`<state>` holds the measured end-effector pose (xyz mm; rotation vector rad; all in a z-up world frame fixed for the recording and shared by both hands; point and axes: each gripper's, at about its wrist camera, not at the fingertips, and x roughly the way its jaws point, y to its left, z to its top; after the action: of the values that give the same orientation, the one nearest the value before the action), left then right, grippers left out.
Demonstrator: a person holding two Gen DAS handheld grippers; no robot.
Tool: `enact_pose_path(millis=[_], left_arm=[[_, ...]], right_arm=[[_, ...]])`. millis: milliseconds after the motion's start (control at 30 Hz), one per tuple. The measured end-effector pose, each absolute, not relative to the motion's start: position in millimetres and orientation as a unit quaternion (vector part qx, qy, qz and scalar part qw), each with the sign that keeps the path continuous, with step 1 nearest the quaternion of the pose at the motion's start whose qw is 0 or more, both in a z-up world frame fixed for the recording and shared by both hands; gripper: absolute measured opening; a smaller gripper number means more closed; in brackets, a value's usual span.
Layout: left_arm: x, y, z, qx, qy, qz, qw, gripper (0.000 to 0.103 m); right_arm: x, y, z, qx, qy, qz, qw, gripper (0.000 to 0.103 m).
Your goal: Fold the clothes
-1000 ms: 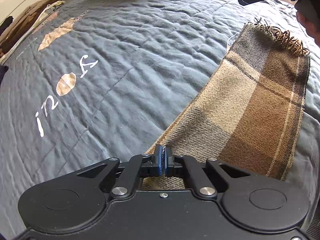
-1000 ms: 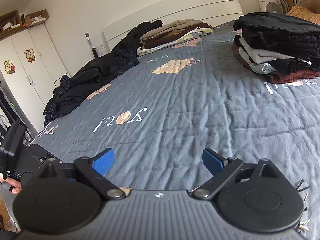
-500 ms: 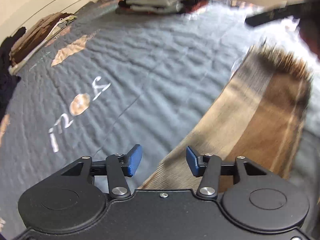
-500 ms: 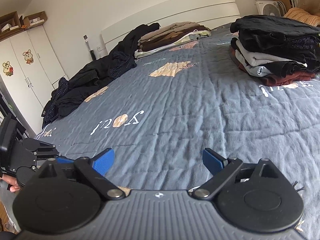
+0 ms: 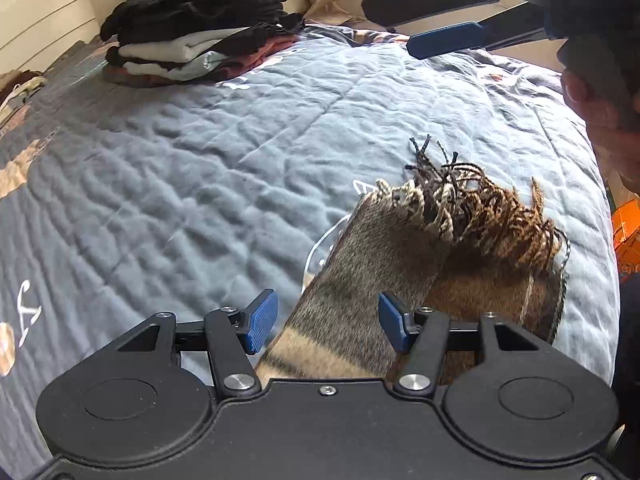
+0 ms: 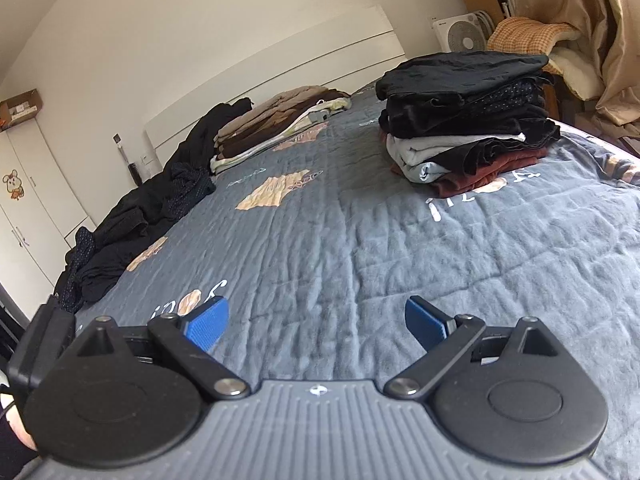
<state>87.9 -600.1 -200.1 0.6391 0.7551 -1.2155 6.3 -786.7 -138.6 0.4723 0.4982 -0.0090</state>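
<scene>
Grey quilt (image 6: 320, 216), scarf (image 5: 360, 312) left wrist only

Scarf (image 5: 384, 280): coarse woven wool look, twisted yarn fringe. Bedspread (image 5: 200, 184): matt quilted cotton, puckered. Left gripper (image 5: 328, 322): matt black plastic, ribbed blue pads, shiny metal screws.

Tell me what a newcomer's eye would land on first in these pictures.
First, the brown plaid scarf, folded with its tangled fringe at the far end, lying on the grey quilt right ahead of the left tongs, whose jaws are opening with nothing between the pads. Next, the tall stack of folded clothes at the far right of the bed. Third, the heap of black clothes along the bed's left edge.
</scene>
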Motion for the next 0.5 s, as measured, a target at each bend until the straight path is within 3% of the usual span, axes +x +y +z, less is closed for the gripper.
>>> enact_pose_path(millis=[167,233,500], left_arm=[[89.8,-629.8,-209.0,0.288,0.350,-0.562,0.693,0.053],[91.2,-635.2,-215.1,0.285,0.366,-0.570,0.678,0.010],[95.8,-637.1,-212.8,0.274,0.366,-0.573,0.681,0.006]], right_arm=[[4.2,-798.3,-141.8,0.249,0.238,-0.008,0.939,0.095],[4.4,-800.6,-143.6,0.253,0.238,-0.009,0.938,0.095],[-2.3,-814.8,-146.5,0.273,0.228,-0.019,0.934,0.095]])
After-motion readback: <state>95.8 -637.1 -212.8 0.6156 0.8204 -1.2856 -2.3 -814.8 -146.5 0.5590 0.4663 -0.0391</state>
